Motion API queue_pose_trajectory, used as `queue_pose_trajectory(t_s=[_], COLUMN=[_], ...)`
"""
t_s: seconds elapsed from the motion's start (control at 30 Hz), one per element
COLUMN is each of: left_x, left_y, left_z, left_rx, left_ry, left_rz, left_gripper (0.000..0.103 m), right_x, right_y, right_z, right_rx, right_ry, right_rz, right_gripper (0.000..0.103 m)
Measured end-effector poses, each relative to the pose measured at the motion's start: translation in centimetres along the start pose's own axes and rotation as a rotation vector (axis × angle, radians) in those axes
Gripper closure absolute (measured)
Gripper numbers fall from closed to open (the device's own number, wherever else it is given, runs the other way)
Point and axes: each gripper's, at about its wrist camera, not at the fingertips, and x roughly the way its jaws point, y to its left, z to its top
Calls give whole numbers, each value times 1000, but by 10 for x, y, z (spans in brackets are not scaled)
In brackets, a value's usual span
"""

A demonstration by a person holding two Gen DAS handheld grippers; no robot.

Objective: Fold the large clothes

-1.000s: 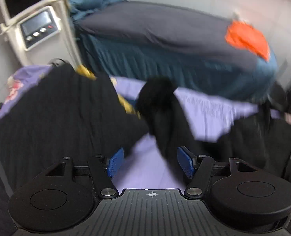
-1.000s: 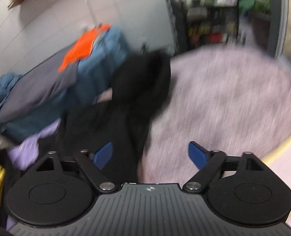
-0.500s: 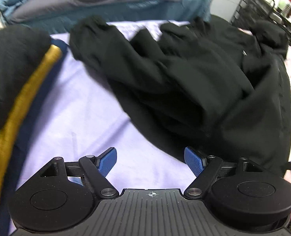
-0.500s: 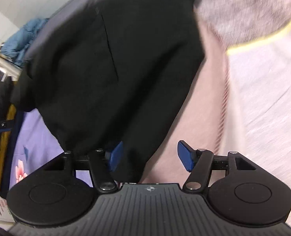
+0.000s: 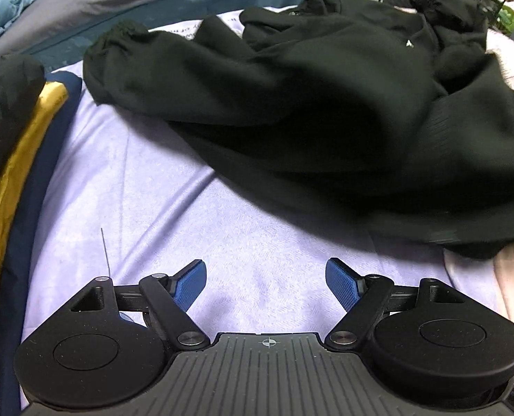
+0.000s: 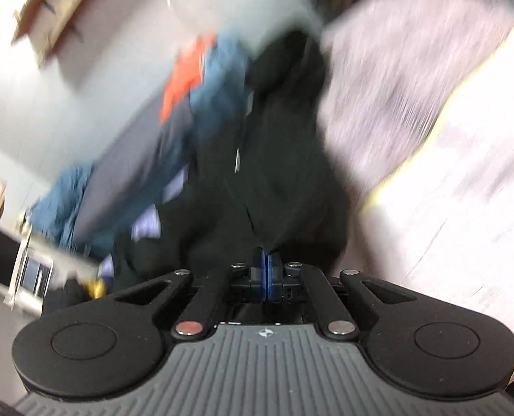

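Observation:
A large black sweatshirt (image 5: 326, 111) lies crumpled on a lavender sheet (image 5: 173, 215), one cuffed sleeve (image 5: 125, 45) stretching to the far left. My left gripper (image 5: 266, 279) is open and empty, low over the bare sheet just short of the garment's near edge. In the blurred right wrist view my right gripper (image 6: 266, 270) is shut, its blue pads pressed together on the black sweatshirt's (image 6: 274, 173) edge, with the cloth stretching away from it.
A pile of black and gold clothing (image 5: 10, 131) lies at the left. A teal and grey covered bed (image 5: 146, 10) runs along the back, with an orange item (image 6: 184, 76) on it. A pink blanket (image 6: 447, 173) lies at the right.
My right gripper has shut on the sweatshirt's edge and swung up, blurring its view. My left gripper has stayed open and moved a little closer to the sheet.

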Motion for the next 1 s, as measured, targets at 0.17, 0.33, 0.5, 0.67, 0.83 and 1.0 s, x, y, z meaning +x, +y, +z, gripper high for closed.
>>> queue_pose_trajectory(t_s=[0.17,0.33,0.5,0.67,0.83,1.0], left_x=[6,20,45,68,75,96], left_y=[-14,-46,-60,-85,-82,-80], left_z=[-5,-9,2,-13,-22,6], left_rx=[75,231,360,730,940,973], left_ry=[-11,-59,-125,-153,-223,-211], left_rz=[-46,-4,125,265,324,298], left_gripper=[0,0,0,0,0,0], right_x=[-52,-26,-25,-38,-33,-12], right_y=[-12,-15,-33,-62,-55,-41], right_z=[54,39,10,18,11,-12], right_rx=[38,19,94,158,162,166], right_ry=[-219,-194,-166,-164,-155,-118], right_rz=[-106,-188,-204,-214,-222,-233], right_gripper=[101,100,100,100,99,99])
